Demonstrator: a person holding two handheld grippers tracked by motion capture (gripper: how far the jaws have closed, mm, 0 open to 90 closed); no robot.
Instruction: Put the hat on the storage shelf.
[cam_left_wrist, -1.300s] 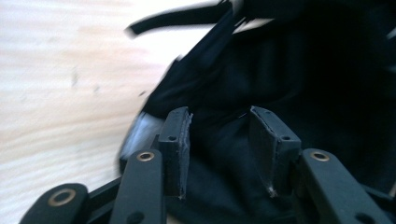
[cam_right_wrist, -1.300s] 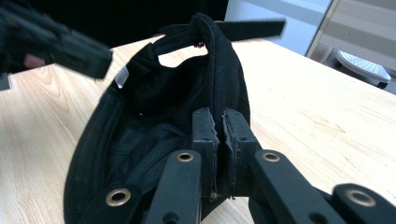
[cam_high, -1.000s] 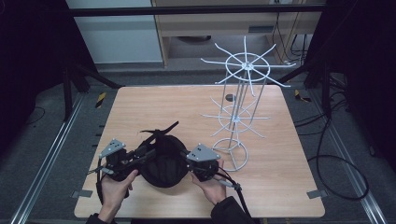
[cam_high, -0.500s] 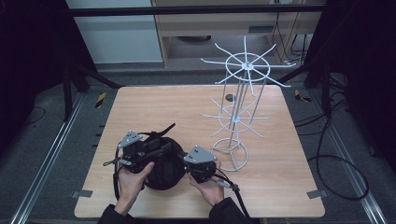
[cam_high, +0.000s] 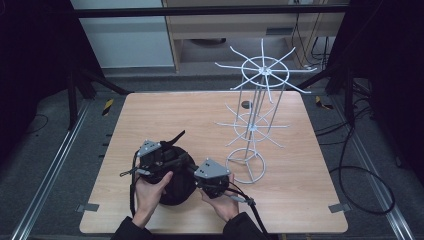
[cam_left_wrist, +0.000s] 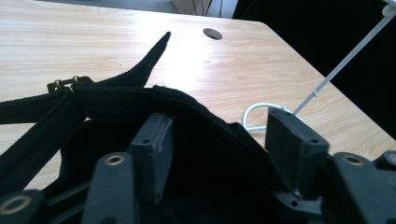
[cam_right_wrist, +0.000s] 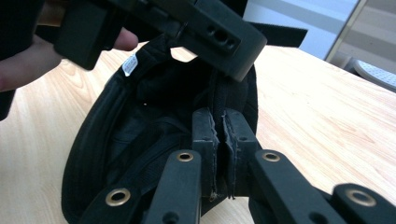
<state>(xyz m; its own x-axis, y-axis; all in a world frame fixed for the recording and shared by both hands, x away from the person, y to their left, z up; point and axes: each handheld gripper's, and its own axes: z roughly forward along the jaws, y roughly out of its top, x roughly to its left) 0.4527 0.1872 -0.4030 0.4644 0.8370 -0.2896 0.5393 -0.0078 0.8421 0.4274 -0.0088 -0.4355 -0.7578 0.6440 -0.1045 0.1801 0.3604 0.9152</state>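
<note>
A black cap (cam_high: 175, 189) with a strap and a brass buckle (cam_left_wrist: 63, 84) lies near the table's front edge, its inside turned up. My right gripper (cam_right_wrist: 220, 135) is shut on the cap's rim (cam_right_wrist: 93, 135), pads pressed together over thin fabric. My left gripper (cam_left_wrist: 219, 144) hovers over the cap's opening with its jaws apart. They have just been closing a little, black fabric lies between them, and the pads (cam_left_wrist: 152, 151) do not press on it. In the high view both grippers (cam_high: 180, 161) (cam_high: 194, 176) meet over the cap.
A white wire rack (cam_high: 256, 125) with spoked tiers stands on a ring base (cam_high: 245, 165) to the right of the cap; its base (cam_left_wrist: 254, 112) is close behind my left jaws. A small round hole (cam_high: 246, 104) marks the tabletop (cam_high: 165, 115) farther back.
My left gripper has moved right, from the cap's left side to above its opening. The right gripper has kept its grip and place.
</note>
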